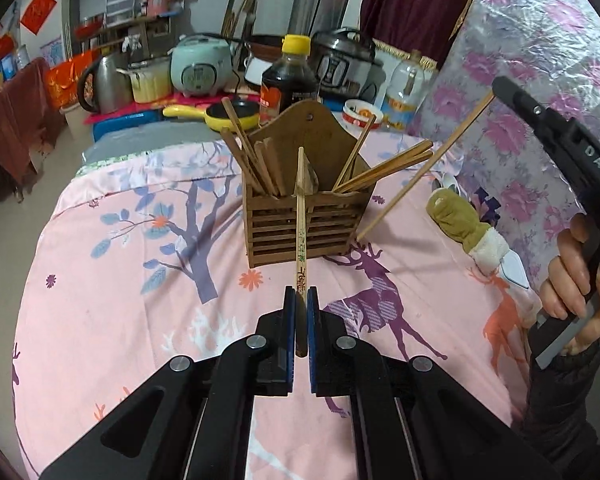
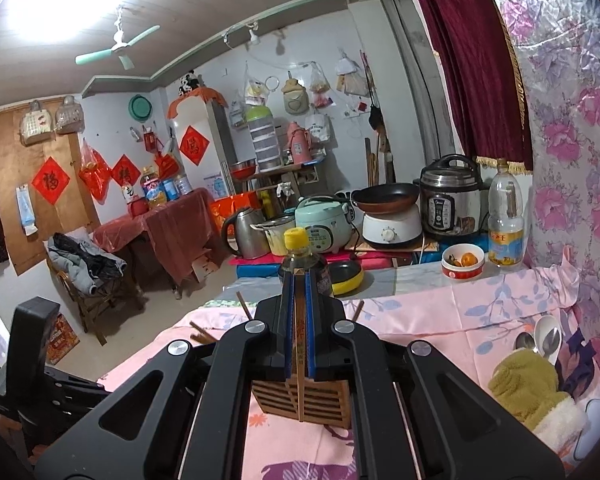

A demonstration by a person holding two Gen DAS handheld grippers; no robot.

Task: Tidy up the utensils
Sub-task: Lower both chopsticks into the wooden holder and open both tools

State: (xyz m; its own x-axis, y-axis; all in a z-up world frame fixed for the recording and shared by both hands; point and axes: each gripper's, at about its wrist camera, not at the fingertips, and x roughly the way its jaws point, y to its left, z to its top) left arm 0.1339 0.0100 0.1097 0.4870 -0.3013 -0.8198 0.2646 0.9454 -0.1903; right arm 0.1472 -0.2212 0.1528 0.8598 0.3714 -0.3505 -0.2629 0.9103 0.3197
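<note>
A wooden slatted utensil holder [image 1: 308, 216] stands on the pink tablecloth and holds several brown chopsticks [image 1: 256, 160]. My left gripper [image 1: 301, 294] is shut on a pale printed chopstick [image 1: 301, 236] that points at the holder's front rim. My right gripper [image 2: 299, 276] is shut on another pale chopstick [image 2: 300, 360]. In the left wrist view that chopstick [image 1: 424, 168] hangs slanted, its lower tip just right of the holder. In the right wrist view the holder [image 2: 300, 400] sits below the fingers.
A green and white mitten [image 1: 464, 224] and metal spoons [image 2: 540, 340] lie to the right. A soy sauce bottle [image 1: 288, 80], a yellow pan [image 1: 228, 114], a small bowl [image 1: 358, 114], cookers and a kettle stand behind the holder. A floral wall covering [image 1: 540, 80] is on the right.
</note>
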